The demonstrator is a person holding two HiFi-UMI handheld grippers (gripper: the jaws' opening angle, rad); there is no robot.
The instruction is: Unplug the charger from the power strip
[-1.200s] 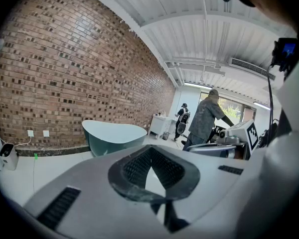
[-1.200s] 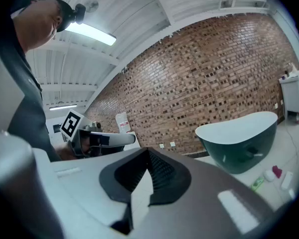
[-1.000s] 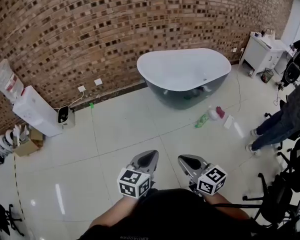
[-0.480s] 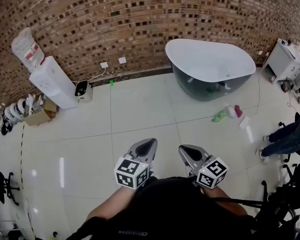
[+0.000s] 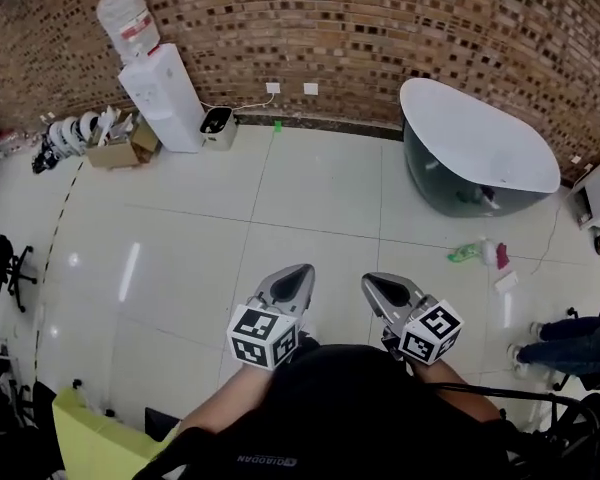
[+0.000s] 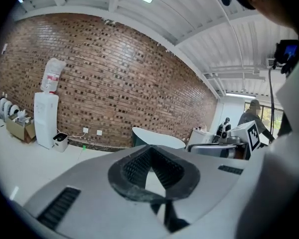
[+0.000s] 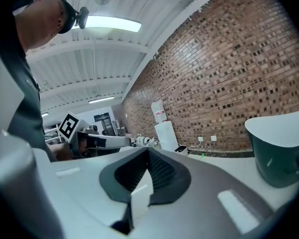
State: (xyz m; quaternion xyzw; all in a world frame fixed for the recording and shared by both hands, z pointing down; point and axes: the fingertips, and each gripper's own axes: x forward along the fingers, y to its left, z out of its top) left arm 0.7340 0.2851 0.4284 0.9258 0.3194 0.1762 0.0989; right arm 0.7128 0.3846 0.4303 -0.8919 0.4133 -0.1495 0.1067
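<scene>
No charger or power strip shows in any view. In the head view both grippers are held side by side low over the white tiled floor, in front of the person's body. My left gripper (image 5: 293, 274) is shut with nothing in it, and its own view shows the jaws (image 6: 152, 171) meeting. My right gripper (image 5: 381, 284) is also shut and empty, with the pads together in its own view (image 7: 147, 176). Two wall sockets (image 5: 272, 88) sit low on the brick wall far ahead, and a white cable runs from one toward a small black-and-white device (image 5: 218, 121).
A water dispenser (image 5: 165, 93) and a cardboard box (image 5: 115, 153) stand at the back left. A dark bathtub (image 5: 475, 148) stands at the right, with green and pink items (image 5: 477, 253) on the floor near it. A person's legs (image 5: 570, 338) are at the far right, and a yellow object (image 5: 90, 438) lies at the bottom left.
The head view has swung left: the bathtub slid from centre to the right, and the water dispenser came in toward the top. Both grippers stayed shut and side by side.
</scene>
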